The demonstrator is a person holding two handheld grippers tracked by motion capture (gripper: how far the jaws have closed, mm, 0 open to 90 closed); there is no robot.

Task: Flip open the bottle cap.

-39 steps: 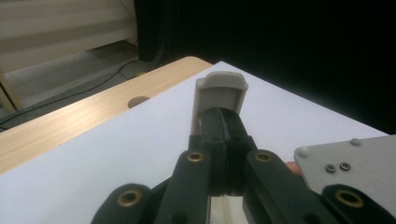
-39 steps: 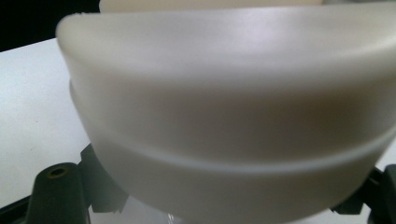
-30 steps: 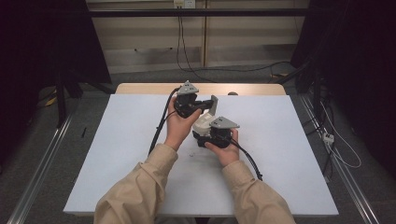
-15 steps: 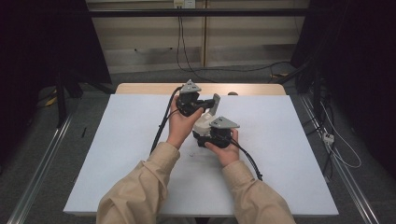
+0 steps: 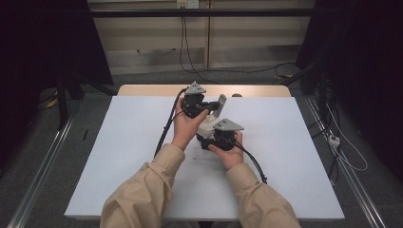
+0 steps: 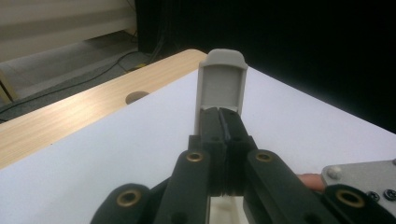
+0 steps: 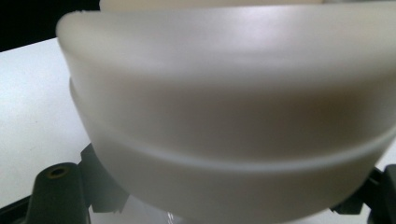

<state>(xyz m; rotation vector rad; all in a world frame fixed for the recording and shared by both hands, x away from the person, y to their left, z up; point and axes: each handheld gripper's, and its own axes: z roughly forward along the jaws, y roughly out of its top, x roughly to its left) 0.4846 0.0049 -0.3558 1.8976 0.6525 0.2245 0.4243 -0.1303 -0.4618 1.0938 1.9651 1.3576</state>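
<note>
Centre of the high view: I hold the left gripper (image 5: 198,102) and right gripper (image 5: 219,137) close together above the white counter (image 5: 294,156). In the left gripper view the fingers (image 6: 212,135) are closed on the base of a pale flip lid (image 6: 221,81), standing upright. In the right gripper view a white rounded container (image 7: 233,116) sits between the jaws, apparently gripped. I judge the step to be opening the lid: steady the body, swing gently. Compared with a second ago, both hands have barely moved
</note>
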